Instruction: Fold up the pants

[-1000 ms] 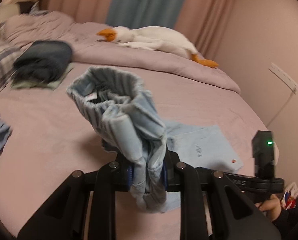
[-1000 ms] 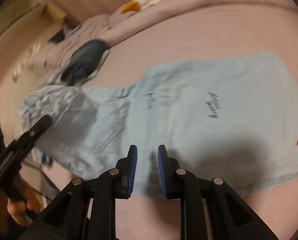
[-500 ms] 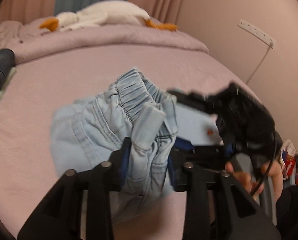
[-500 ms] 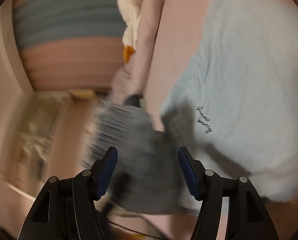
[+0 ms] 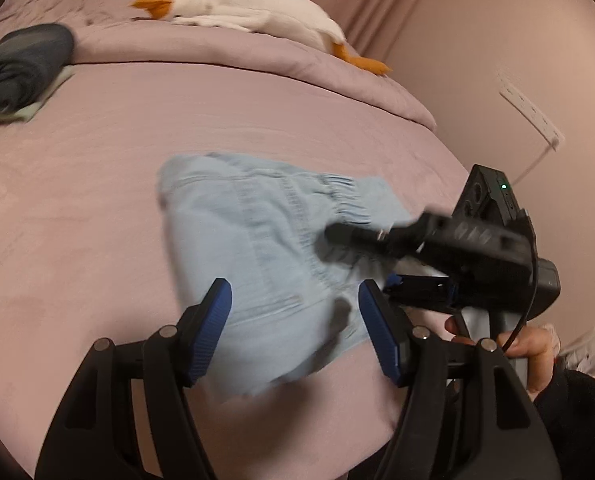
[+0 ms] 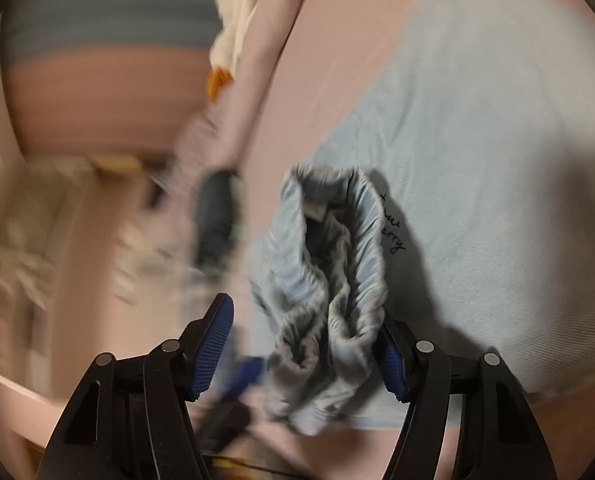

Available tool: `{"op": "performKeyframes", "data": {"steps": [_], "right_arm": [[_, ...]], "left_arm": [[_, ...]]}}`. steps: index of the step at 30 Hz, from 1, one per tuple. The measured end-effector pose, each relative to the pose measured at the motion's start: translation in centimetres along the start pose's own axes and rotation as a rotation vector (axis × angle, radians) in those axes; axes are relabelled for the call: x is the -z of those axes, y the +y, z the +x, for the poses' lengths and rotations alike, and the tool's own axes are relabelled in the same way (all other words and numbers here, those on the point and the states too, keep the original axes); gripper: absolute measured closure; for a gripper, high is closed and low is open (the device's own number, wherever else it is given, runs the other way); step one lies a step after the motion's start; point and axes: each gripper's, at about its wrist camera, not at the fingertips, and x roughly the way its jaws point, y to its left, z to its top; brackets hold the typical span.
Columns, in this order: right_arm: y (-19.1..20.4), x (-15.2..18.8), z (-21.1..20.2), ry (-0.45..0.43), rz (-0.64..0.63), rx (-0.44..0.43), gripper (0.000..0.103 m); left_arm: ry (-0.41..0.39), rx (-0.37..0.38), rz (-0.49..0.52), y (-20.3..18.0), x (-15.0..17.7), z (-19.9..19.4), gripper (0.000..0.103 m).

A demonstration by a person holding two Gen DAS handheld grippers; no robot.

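Fingers of the left gripper [image 5: 293,328] spread wide, gripping nothing; light-blue pants [image 5: 273,256] lie folded over on the bed [image 5: 97,152] just ahead of and between them. Right gripper [image 6: 305,344] fingers also apart, gathered elastic waistband [image 6: 333,264] bunched between them, touching the right pad; not clamped. Fold looks partly done; waistband not yet laid flat, squaring-up likely left.

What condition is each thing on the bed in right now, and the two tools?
Pants: folded over, lying on the bed, released.
Left tool: open, empty.
Right tool: open around the bunched waistband.
Goose toy: lying flat.
Dark clothes: piled.
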Motion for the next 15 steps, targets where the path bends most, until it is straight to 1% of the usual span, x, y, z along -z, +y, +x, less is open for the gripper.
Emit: {"op": "performKeyframes", "data": {"steps": [1, 2, 3, 5, 9, 11, 12, 15], "right_arm": [[0.9, 0.1, 0.5, 0.011, -0.054, 0.064, 0.055], [1.5, 0.3, 0.9, 0.017, -0.092, 0.115, 0.062], [1.8, 0.3, 1.1, 0.017, -0.116, 0.152, 0.063], [2.4, 0.3, 1.5, 0.0, -0.153, 0.197, 0.068], [3.8, 0.0, 0.3, -0.051, -0.236, 0.216, 0.071], [4.7, -0.5, -1.1, -0.096, -0.278, 0.208, 0.072], [5.4, -1.0, -2.3, -0.133, -0.306, 0.205, 0.072], [5.3, -2.6, -5.3, -0.226, -0.349, 0.216, 0.072]], "left_arm": [[-0.004, -0.017, -0.018, 0.5, 0.3, -0.5, 0.034], [-0.003, -0.042, -0.038, 1.2, 0.7, -0.8, 0.031], [-0.003, -0.054, -0.055, 1.8, 1.0, -1.1, 0.031], [0.003, -0.071, -0.111, 3.3, 1.4, -1.4, 0.031], [0.011, -0.097, -0.192, 5.3, 2.0, -1.8, 0.031], [0.013, -0.101, -0.203, 5.5, 1.9, -1.9, 0.031], [0.015, -0.101, -0.205, 5.6, 2.2, -2.0, 0.031], [0.028, -0.093, -0.192, 4.9, 2.1, -1.5, 0.031]]}}
